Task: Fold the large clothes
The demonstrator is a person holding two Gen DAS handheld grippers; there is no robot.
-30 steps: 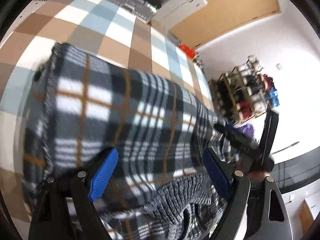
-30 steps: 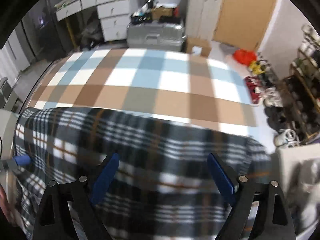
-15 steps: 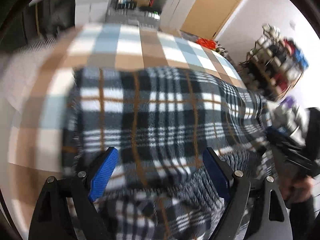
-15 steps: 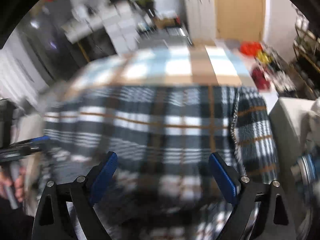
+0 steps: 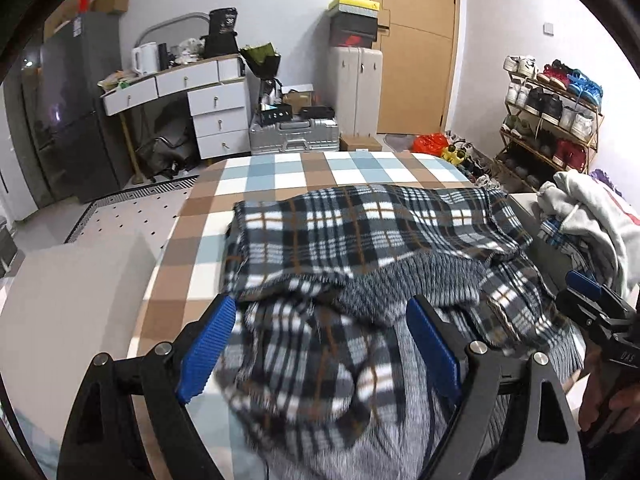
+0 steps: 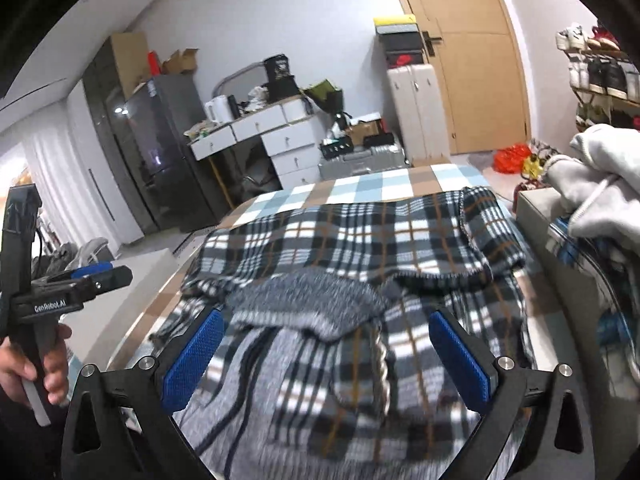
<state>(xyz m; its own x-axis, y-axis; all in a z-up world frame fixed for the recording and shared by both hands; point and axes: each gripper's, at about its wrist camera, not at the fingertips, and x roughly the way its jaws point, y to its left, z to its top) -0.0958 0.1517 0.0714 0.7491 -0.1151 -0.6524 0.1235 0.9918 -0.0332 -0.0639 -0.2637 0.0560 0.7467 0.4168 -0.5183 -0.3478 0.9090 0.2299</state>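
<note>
A large black, white and grey plaid garment (image 5: pixel 360 232) with thin orange lines lies rumpled on the checked bed sheet (image 5: pixel 280 172). Its far half lies folded flat, and grey knit fabric shows at the near edge. My left gripper (image 5: pixel 320 312) hovers open above the near part, pads apart from the cloth. It also shows at the left of the right wrist view, where a hand holds the left gripper (image 6: pixel 100 276). My right gripper (image 6: pixel 326 320) hangs over the same garment (image 6: pixel 360 240), its jaws opening wide with nothing pressed between them. The right gripper (image 5: pixel 580 280) appears at the right of the left wrist view.
A heap of pale clothes (image 5: pixel 592 208) sits on a box right of the bed. Beyond the bed foot stand a silver suitcase (image 5: pixel 296 136), white drawers (image 5: pixel 216 116) and a shoe rack (image 5: pixel 552 112). A pale box (image 5: pixel 80 280) flanks the bed's left side.
Both grippers have pulled back and up from the garment, so the room beyond the bed now shows. The left one has rolled level. The right jaws stand wider.
</note>
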